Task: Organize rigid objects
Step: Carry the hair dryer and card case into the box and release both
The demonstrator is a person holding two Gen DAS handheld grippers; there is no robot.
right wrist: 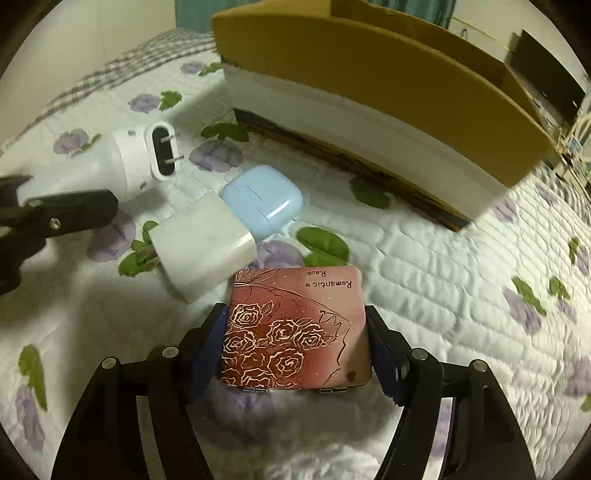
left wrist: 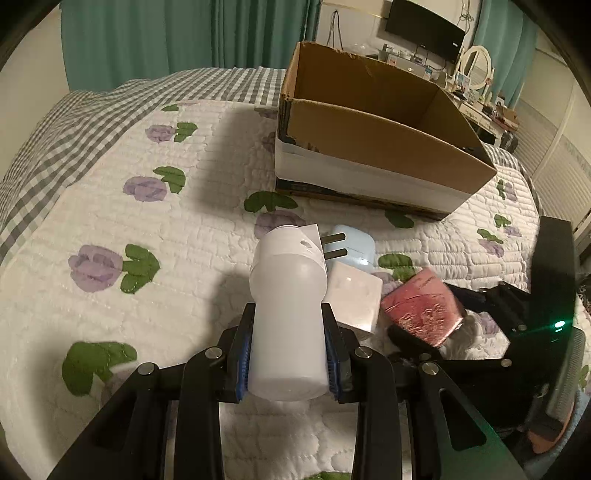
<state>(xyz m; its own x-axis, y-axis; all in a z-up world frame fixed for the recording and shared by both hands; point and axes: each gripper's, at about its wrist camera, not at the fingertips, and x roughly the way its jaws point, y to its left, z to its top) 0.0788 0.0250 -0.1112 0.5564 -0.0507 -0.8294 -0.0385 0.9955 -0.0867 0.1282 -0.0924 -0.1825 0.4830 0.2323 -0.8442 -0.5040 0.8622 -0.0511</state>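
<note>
My left gripper (left wrist: 288, 350) is shut on a white plug-in bottle device (left wrist: 286, 295) with two prongs, held just above the quilt; it also shows in the right wrist view (right wrist: 122, 162). My right gripper (right wrist: 295, 343) is shut on a red rose-printed tin (right wrist: 295, 328), which also shows in the left wrist view (left wrist: 421, 310). A white charger cube (right wrist: 203, 240) and a light blue earbud case (right wrist: 262, 199) lie on the quilt between the two grippers. An open cardboard box (left wrist: 373, 136) stands behind them on the bed.
The bed has a white quilt (left wrist: 110, 221) with purple flowers and a grey checked cover (left wrist: 74, 122) at the far left. A dresser with a mirror (left wrist: 476, 62) and a wall TV (left wrist: 424, 29) are beyond the box.
</note>
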